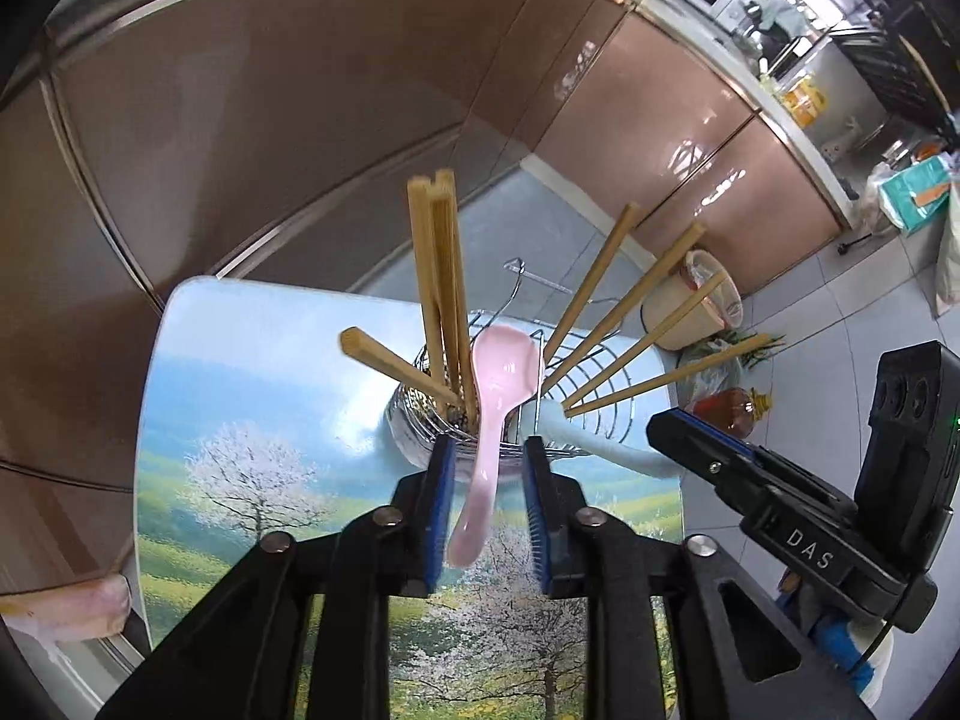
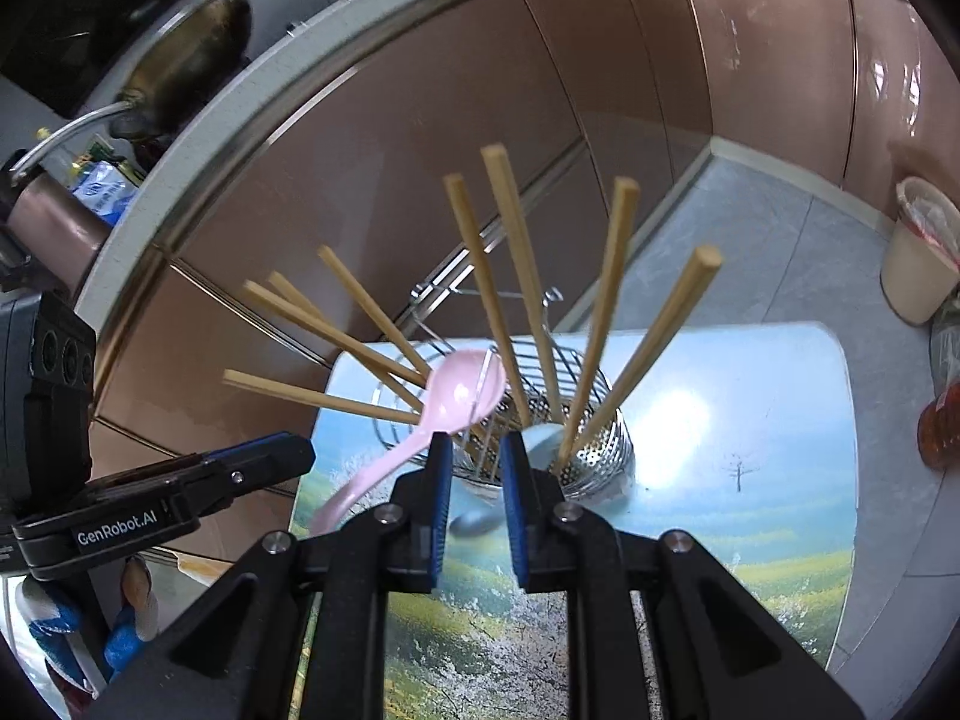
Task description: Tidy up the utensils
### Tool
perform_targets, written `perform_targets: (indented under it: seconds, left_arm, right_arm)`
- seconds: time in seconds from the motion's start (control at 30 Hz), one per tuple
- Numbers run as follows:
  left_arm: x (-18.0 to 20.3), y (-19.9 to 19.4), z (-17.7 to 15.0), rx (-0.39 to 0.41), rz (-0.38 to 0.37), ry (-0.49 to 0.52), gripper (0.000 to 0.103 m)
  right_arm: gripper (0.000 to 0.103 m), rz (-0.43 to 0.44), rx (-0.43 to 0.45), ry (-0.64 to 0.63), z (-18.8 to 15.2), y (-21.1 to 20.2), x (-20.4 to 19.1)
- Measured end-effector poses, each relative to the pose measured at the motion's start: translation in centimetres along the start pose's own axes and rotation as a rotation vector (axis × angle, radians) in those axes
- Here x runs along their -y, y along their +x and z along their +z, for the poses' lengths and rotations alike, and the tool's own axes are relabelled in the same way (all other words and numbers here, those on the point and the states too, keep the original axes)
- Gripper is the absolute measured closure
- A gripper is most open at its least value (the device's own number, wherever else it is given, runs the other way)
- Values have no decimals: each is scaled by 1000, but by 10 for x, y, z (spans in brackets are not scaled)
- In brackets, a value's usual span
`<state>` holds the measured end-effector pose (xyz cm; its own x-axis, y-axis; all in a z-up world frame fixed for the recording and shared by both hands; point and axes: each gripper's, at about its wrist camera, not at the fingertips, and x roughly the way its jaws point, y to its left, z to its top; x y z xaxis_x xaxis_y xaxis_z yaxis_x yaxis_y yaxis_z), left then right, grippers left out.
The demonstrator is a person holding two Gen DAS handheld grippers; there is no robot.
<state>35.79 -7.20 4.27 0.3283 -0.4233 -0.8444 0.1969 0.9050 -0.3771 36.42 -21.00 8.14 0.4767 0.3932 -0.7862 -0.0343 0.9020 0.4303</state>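
Note:
A metal wire utensil holder (image 1: 474, 420) (image 2: 540, 420) stands on a small table with a landscape print (image 1: 240, 420) (image 2: 750, 420). Several wooden chopsticks (image 1: 441, 300) (image 2: 510, 276) stick out of it. A pink spoon (image 1: 492, 420) (image 2: 444, 414) leans in the holder, bowl up, its handle hanging between the pads of my left gripper (image 1: 486, 456), which is open and not touching it. My right gripper (image 2: 474, 450) is open just above the holder. A pale blue spoon (image 2: 540, 441) lies in the holder, its handle below my right gripper.
Brown glossy cabinets (image 1: 300, 120) (image 2: 480, 90) stand behind the table. A beige bin (image 1: 696, 306) (image 2: 918, 252) and an orange bottle (image 1: 729, 411) (image 2: 942, 426) stand on the grey tiled floor. A wok (image 2: 186, 60) sits on the counter.

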Motion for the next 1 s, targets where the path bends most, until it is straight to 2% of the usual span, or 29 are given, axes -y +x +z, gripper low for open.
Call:
perform_targets:
  seconds: [0.13,0.3,0.5,0.67,1.0]
  left_arm:
    - [9,-24,-16,84,33,45,66]
    - [15,-52,-47,206,83,103,57]
    - [10,-75,-92,356,153,142,47]
    - [6,-91,-130,467,203,156,38]
    - [10,-120,-195,650,303,214,20]
  right_arm:
    - [78,-7,57,-28,-10,-23,-12]
    - [77,-46,119,-41,-31,-49,-23]
    - [75,-93,191,-87,-69,-76,-39]
    - [66,-110,266,-120,-108,-97,-52]
    - [53,-160,374,-143,-178,-123,-57]
